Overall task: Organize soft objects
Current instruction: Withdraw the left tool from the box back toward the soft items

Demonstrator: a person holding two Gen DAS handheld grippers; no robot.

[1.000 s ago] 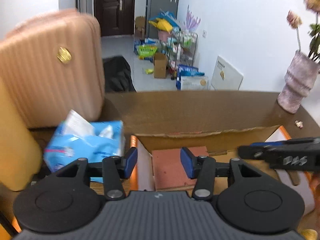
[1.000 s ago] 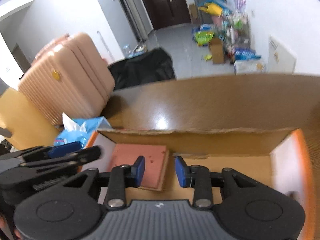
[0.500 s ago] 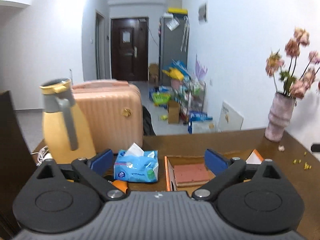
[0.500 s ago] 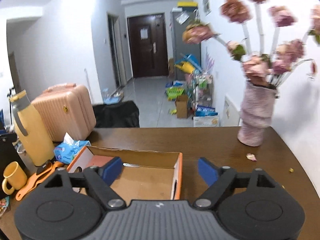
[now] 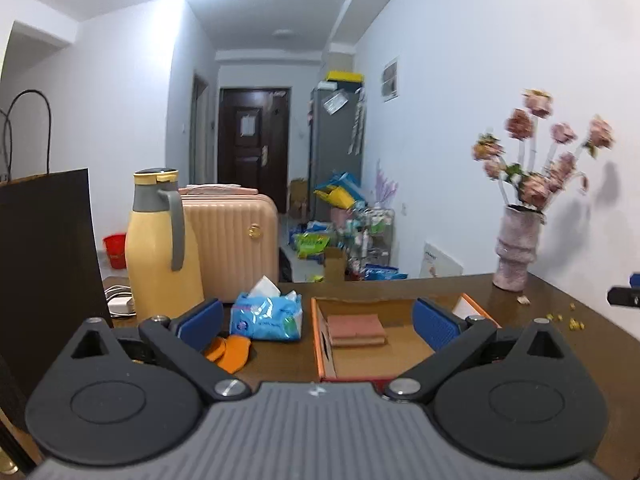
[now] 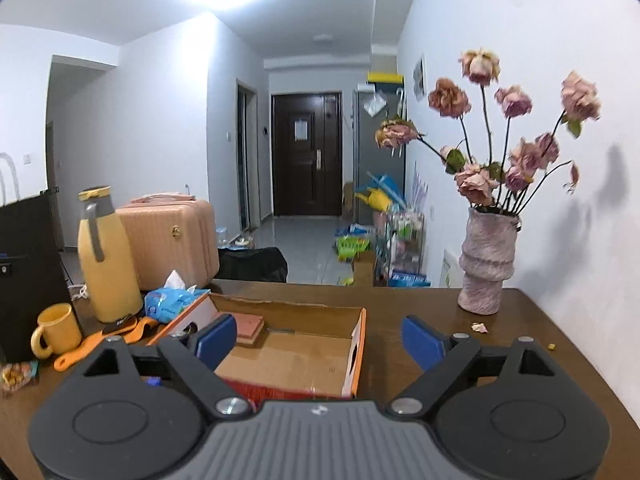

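Left gripper (image 5: 316,320) jaws opening, wide, nothing between them. Right gripper (image 6: 318,338) jaws also opening, wide, empty.

Flat pinkish-red sponge pad (image 5: 356,329) lies in the far left corner of the open orange-edged cardboard box (image 5: 400,356), ahead of both grippers.

Soft blue plastic tissue pack (image 5: 267,316) sits outside the box, ahead-left of the left gripper.

Risks:
- The pack likely deforms and slips in a shallow pinch.
- Reaching for it could knock the tall yellow thermos jug (image 5: 162,240) just beyond.
- Swinging wide right could tip the pink textured vase of dried roses (image 6: 486,260).
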